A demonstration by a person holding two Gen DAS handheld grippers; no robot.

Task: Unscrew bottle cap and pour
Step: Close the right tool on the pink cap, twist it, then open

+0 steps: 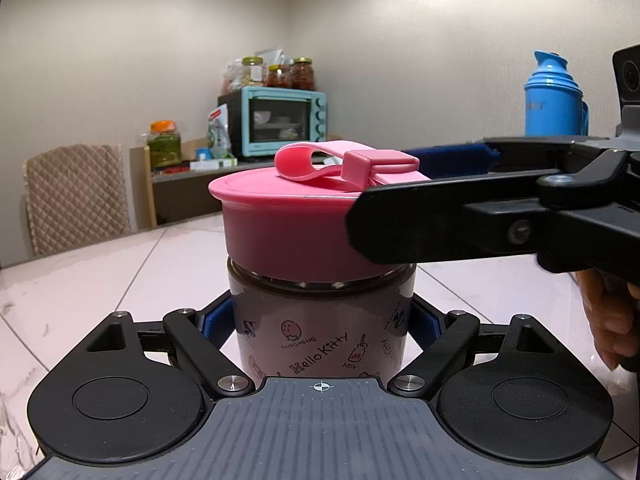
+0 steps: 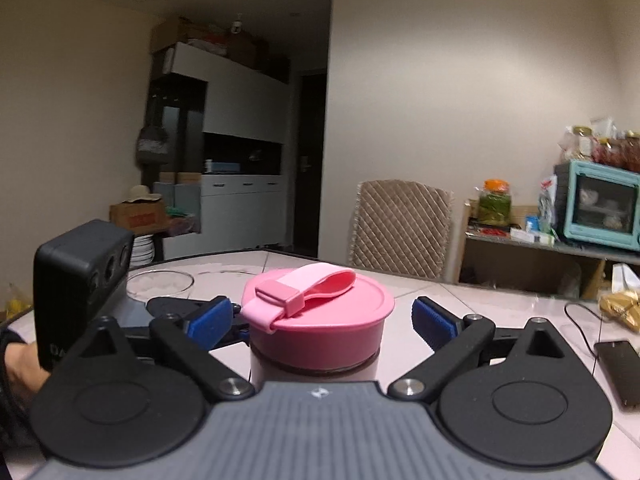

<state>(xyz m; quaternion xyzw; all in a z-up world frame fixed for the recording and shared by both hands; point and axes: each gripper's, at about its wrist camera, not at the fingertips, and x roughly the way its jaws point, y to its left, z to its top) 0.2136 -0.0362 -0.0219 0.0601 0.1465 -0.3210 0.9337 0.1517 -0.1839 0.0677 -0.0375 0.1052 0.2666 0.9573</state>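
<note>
The bottle (image 1: pixel 320 332) stands on the table (image 1: pixel 100 272), its base cut off by the left gripper (image 1: pixel 320 322), whose fingers clamp its body. The pink cap (image 2: pixel 320 320) sits between the right gripper's (image 2: pixel 322 318) fingers, which stand wide with gaps on both sides. In the left view, one right finger hides the cap's right edge.

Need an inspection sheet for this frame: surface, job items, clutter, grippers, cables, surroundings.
Surface: pale tiled table, bare around the bottle.
Job's things: Hello Kitty bottle upright, pink cap still on, strap folded on top.
Clutter: glass dish, phone, blue flask.
Grippers: left gripper shut on the bottle body; right gripper open, pads either side of the cap, not touching.
Cables: black cable near the phone.
Surroundings: chair, teal oven, jars.
</note>
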